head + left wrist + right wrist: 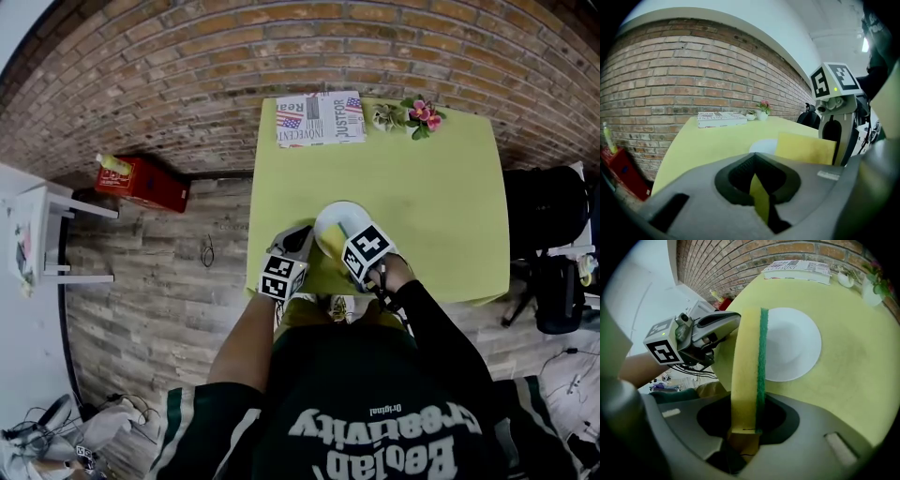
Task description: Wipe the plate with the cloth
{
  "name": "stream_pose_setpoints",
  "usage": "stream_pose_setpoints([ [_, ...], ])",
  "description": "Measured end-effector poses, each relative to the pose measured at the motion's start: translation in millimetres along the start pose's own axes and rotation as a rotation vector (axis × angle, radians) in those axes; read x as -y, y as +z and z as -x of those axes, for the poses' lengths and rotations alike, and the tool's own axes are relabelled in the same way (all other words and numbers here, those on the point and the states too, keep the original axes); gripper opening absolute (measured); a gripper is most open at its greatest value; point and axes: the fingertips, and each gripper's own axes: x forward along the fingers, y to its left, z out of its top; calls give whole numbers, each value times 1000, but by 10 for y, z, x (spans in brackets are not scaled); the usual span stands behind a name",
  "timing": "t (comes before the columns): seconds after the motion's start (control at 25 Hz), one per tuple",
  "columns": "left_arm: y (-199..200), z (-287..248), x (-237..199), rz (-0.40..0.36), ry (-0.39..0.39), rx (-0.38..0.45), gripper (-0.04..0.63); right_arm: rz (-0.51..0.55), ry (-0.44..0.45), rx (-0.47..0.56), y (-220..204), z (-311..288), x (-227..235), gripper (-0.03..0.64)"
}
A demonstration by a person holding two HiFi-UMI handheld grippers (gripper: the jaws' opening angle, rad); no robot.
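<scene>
Yellow sponge (746, 357), clamped in right gripper (744, 427)

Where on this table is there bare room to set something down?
Bare: the right half of the table, this side of the flowers, and the strip between book and plate. Crowded: the near edge, with sponge, left tongs and right tongs.

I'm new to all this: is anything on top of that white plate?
The plate looks bare and white. The sponge held in the right tool covers its left edge, so that strip is unseen.
</scene>
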Motion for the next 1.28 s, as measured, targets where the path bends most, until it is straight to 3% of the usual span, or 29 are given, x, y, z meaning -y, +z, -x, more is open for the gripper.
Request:
stream_pose_setpoints([
  [1.28, -69, -49, 52, -61, 6, -73, 8, -219, -69, 92, -440, 303, 706, 138],
])
